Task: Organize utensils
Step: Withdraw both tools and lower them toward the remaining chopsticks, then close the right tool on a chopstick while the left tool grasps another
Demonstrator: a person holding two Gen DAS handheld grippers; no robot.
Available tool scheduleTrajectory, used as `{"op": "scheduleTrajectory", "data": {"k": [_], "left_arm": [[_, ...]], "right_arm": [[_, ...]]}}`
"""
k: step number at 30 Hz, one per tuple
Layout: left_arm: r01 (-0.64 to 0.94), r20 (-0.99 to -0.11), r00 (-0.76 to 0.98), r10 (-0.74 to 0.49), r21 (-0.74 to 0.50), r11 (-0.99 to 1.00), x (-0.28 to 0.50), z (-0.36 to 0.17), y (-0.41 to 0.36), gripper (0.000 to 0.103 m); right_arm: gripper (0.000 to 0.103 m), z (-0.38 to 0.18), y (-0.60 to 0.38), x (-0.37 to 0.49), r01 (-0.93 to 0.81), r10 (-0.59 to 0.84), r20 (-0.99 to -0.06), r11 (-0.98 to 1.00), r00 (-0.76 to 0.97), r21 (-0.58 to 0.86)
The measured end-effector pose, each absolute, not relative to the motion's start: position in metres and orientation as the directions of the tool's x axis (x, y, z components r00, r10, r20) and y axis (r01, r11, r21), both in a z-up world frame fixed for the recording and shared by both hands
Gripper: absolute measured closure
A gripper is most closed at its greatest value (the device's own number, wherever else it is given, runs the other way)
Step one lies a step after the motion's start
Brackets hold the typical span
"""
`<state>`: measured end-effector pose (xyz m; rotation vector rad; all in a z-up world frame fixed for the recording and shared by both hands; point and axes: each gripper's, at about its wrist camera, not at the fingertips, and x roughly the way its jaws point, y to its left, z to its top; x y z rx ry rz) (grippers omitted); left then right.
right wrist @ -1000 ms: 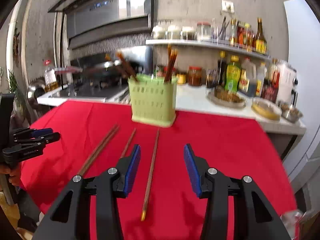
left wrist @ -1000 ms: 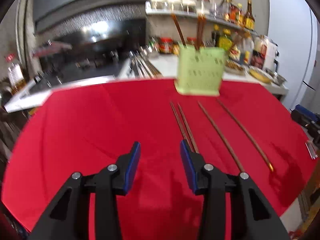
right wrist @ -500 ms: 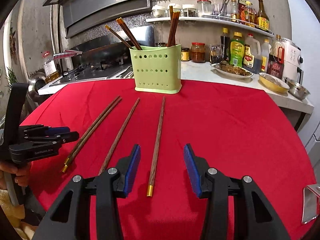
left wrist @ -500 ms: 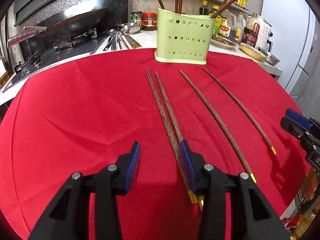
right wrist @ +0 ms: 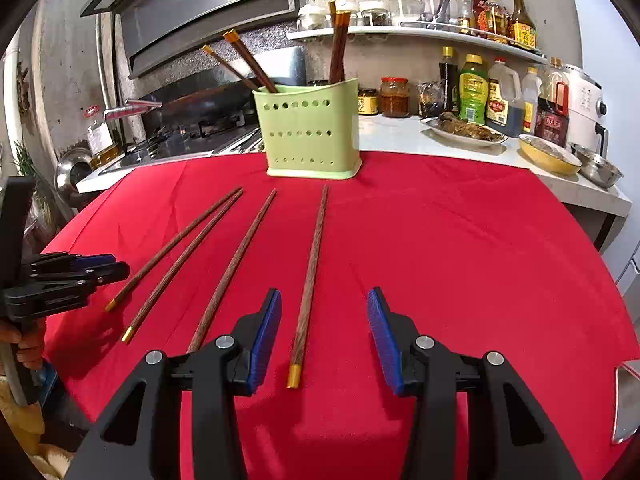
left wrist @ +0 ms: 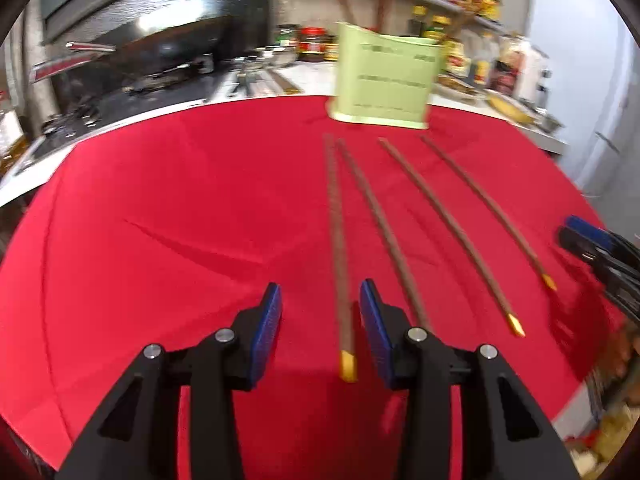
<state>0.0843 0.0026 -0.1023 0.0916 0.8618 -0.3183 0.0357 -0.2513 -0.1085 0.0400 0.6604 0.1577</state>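
Four long brown chopsticks with gold ends lie side by side on the red tablecloth (left wrist: 160, 220), pointing at a pale green holder (left wrist: 384, 80) (right wrist: 312, 132) that has several chopsticks standing in it. My left gripper (left wrist: 320, 320) is open, low over the cloth. The leftmost chopstick (left wrist: 336, 240) lies between its blue pads, untouched. The second chopstick (left wrist: 380, 224) runs behind its right finger. My right gripper (right wrist: 324, 328) is open too, with the rightmost chopstick (right wrist: 314, 256) between its jaws and nearer the left pad. Each gripper also appears at the edge of the other's view.
Behind the table runs a white counter (right wrist: 400, 136) with a stove (right wrist: 192, 128), sauce bottles, jars, a plate of food (right wrist: 464, 130) and bowls. A shelf (right wrist: 420, 32) above carries more jars. A hand (right wrist: 20, 344) holds the left gripper's handle at the left edge.
The left gripper sank and shifted, so the leftmost chopstick now lies between its pads instead of under its right finger. The right gripper came lower over the rightmost chopstick's gold end.
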Motion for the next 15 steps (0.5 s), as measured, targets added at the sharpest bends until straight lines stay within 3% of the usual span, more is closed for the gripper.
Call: {"op": "scheduleTrajectory", "data": {"k": [8,15], "left_arm": [[0.347,-0.758,0.608,-0.236,-0.014,0.938,0.073,-0.115,-0.012,0.064],[0.301,-0.753,0.635,-0.172,0.036,0.953,0.074,-0.116,-0.011,0.086]], "right_arm": [[0.077,-0.119,-0.248,0.032,-0.137,0.167,-0.626,0.986,0.762,0.097],[0.080,-0.123,-0.242,0.036,-0.145,0.174,-0.634,0.985,0.754,0.098]]}}
